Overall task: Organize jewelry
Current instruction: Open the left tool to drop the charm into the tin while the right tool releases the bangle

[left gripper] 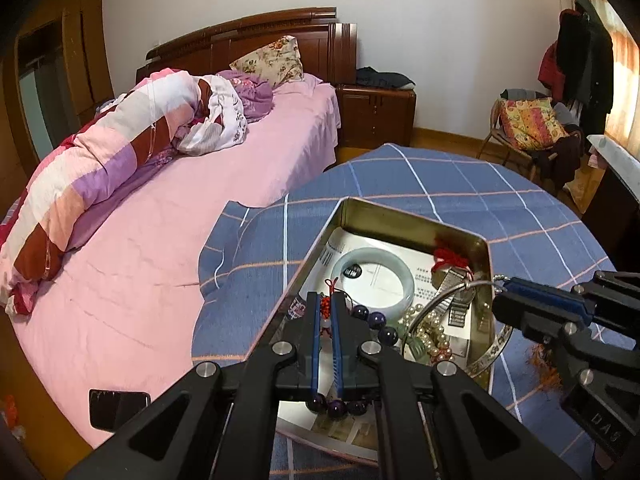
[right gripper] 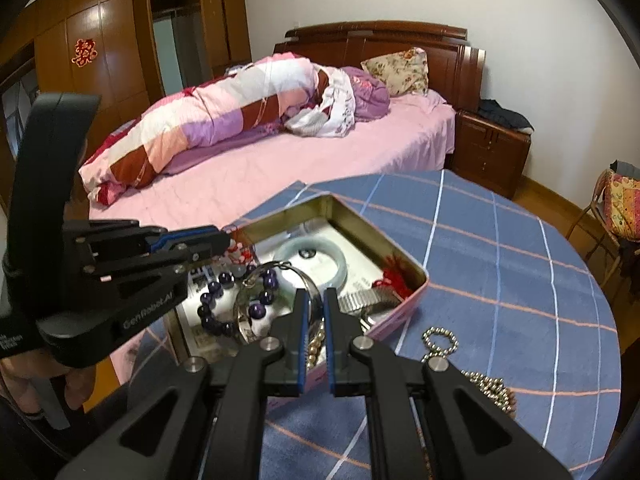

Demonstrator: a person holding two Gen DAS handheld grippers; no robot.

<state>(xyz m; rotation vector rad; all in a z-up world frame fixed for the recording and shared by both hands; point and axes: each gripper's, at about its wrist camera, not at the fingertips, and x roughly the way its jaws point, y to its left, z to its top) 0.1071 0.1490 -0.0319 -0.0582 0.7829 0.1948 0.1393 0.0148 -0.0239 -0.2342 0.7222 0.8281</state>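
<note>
An open metal tin (left gripper: 400,210) (right gripper: 400,258) sits on the blue checked table. It holds a pale jade bangle (left gripper: 400,280) (right gripper: 340,262), a dark purple bead bracelet (left gripper: 378,318) (right gripper: 218,290), pearls (left gripper: 436,334), a red knotted cord (left gripper: 450,258) (right gripper: 394,280) and a metal watch band (right gripper: 360,300). My left gripper (left gripper: 328,312) (right gripper: 224,240) is shut on a red-and-white beaded charm (left gripper: 327,322) (right gripper: 236,254) over the tin. My right gripper (right gripper: 315,304) (left gripper: 498,292) is shut on a silver bangle (right gripper: 310,282) (left gripper: 496,346) at the tin's near wall.
A silver bead chain (right gripper: 440,340) and more beads (right gripper: 492,390) lie on the blue tablecloth (right gripper: 500,272) right of the tin. An orange tassel (left gripper: 540,364) lies on the cloth. A pink bed (left gripper: 168,220) stands beyond the table, with a phone (left gripper: 118,408) on it.
</note>
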